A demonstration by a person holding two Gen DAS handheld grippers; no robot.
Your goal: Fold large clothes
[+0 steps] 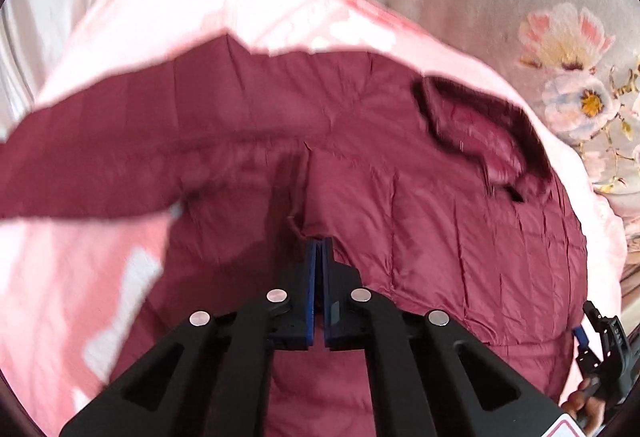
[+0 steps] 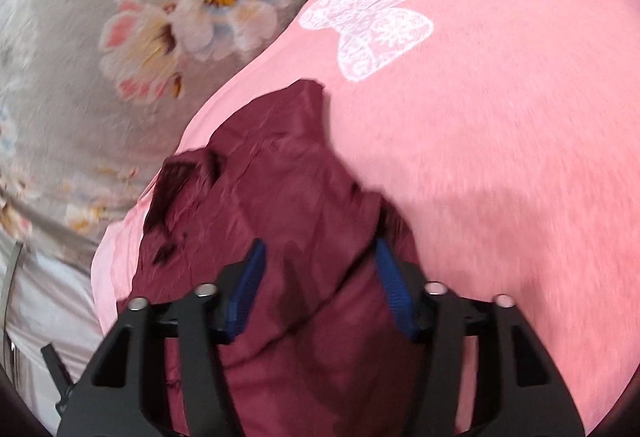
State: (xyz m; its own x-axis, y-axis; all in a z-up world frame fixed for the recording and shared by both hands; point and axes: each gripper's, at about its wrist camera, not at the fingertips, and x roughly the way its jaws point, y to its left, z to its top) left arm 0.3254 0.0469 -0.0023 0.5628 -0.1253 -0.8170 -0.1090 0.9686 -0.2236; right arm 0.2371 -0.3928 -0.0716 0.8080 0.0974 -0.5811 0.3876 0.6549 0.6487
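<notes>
Directly beneath both tools, the maroon quilted jacket [image 1: 400, 165] lies spread on the pink blanket [image 2: 500, 141] over the floral bedsheet [image 2: 80, 77], the left gripper [image 1: 319, 249] pressed together on a fabric ridge, the right gripper [image 2: 320, 265] spread wide astride a bunched fold near the blanket's edge.

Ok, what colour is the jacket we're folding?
Dark maroon, quilted jacket, lying on a pink blanket. The left wrist view shows it best.
</notes>
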